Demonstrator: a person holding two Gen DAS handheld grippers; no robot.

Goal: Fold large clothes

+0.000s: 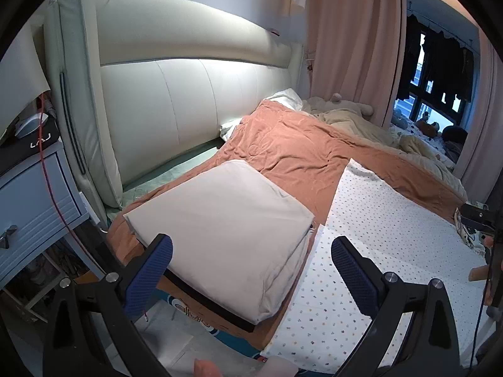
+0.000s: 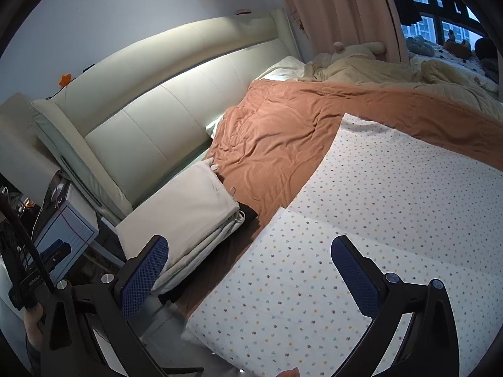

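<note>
- At the far left we saw a blue nightstand (image 1: 34, 188) standing next to the cream padded headboard (image 1: 176, 100).
- Our left gripper (image 1: 251, 270) stood wide apart with nothing between its blue pads (image 1: 151, 275); it hung above the near edge of the bed and touched no cloth.
- Just beyond its left finger lay a folded white cloth (image 1: 220, 220), a thick flat stack resting on the orange blanket (image 1: 289, 147).
- To the right of this stack lay the dotted sheet (image 1: 377, 220), spread flat over the blanket, and its near fold passed under the right finger of that gripper.
- Our right gripper (image 2: 250, 275) was also released, its jaws wide and empty, and it hovered over the near folded layer of the dotted sheet (image 2: 283, 276) without contact.
- In this view the white stack (image 2: 188, 216) was to the left of the gripper, beside its left finger.
- A beige quilt (image 2: 377, 69) and a pink curtain (image 2: 339, 6) were at the far right, well apart from both grippers.
</note>
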